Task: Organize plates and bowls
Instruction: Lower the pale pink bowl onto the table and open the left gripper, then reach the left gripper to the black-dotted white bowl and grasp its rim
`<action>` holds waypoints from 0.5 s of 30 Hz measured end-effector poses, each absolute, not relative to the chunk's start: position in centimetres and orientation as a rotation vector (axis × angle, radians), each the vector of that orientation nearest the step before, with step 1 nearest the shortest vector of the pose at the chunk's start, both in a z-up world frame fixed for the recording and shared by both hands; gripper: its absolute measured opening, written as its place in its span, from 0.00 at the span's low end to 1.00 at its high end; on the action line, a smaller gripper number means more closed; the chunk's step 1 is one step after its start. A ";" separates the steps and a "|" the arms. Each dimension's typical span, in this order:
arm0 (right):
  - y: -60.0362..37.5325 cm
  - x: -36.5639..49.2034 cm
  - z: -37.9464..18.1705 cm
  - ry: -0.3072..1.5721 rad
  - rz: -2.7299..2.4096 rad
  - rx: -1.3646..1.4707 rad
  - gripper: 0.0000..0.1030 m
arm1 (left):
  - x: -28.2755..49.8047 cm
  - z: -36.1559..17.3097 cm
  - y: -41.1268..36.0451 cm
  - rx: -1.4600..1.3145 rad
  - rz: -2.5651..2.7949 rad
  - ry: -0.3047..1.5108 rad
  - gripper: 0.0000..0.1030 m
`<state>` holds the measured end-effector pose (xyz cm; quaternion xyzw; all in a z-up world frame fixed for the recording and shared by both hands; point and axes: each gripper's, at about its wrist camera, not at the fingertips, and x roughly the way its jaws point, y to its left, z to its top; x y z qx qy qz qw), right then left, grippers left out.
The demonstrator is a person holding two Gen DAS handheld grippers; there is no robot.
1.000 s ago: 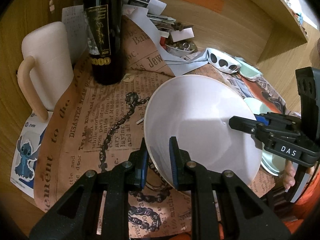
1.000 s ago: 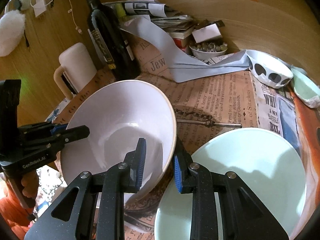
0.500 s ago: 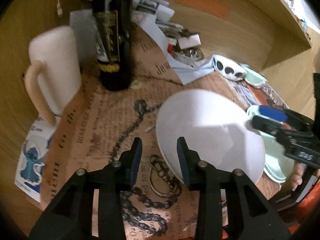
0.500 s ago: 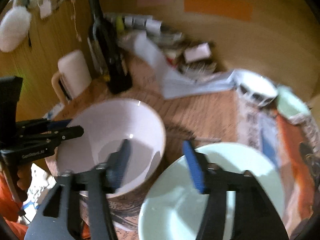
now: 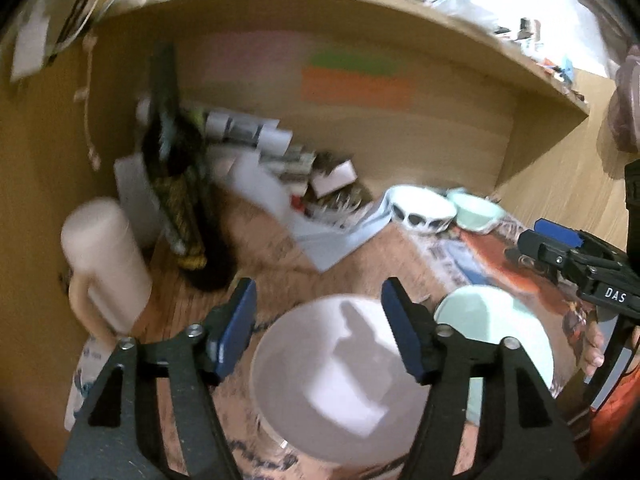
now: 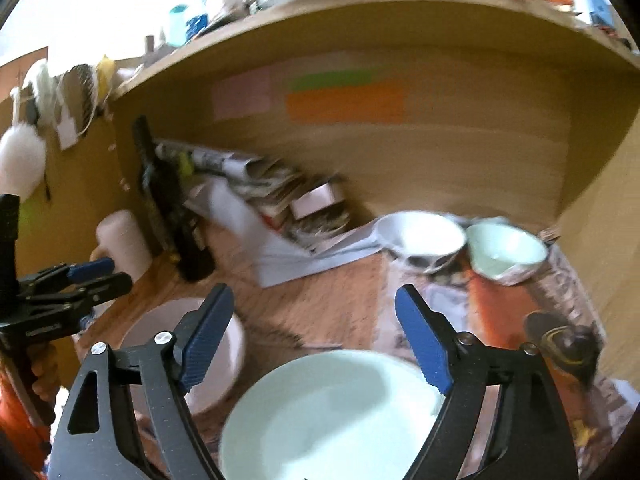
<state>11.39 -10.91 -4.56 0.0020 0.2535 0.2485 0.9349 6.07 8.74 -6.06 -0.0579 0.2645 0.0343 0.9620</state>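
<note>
A large white bowl [image 5: 340, 376] sits on the newspaper-covered table, below my open, empty left gripper [image 5: 320, 328]; it also shows in the right wrist view [image 6: 224, 356]. A pale green plate [image 6: 332, 416] lies beside it on the right, under my open, empty right gripper [image 6: 316, 340]; it shows in the left wrist view [image 5: 504, 332] too. A white bowl with black spots [image 5: 420, 210] and a small pale green bowl [image 5: 476, 208] stand at the back right. Both views are blurred by motion.
A dark wine bottle [image 5: 176, 192] and a cream mug [image 5: 104, 256] stand at the back left. Papers and a small box [image 5: 288, 184] pile against the wooden back wall. A shelf [image 6: 360, 12] overhangs the table.
Both grippers let go of the white bowl's rim, opened wide and lifted back. The bowl now rests on the table beside the green plate.
</note>
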 end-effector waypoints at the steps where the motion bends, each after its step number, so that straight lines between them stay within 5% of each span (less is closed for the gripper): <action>1: -11.3 11.6 -4.4 0.514 0.507 0.010 0.79 | 6.5 -5.6 8.3 -0.110 0.064 0.526 0.67; 15: -16.2 17.6 -3.7 0.495 0.414 0.039 0.79 | 17.4 -3.4 3.4 -0.065 -0.022 0.583 0.71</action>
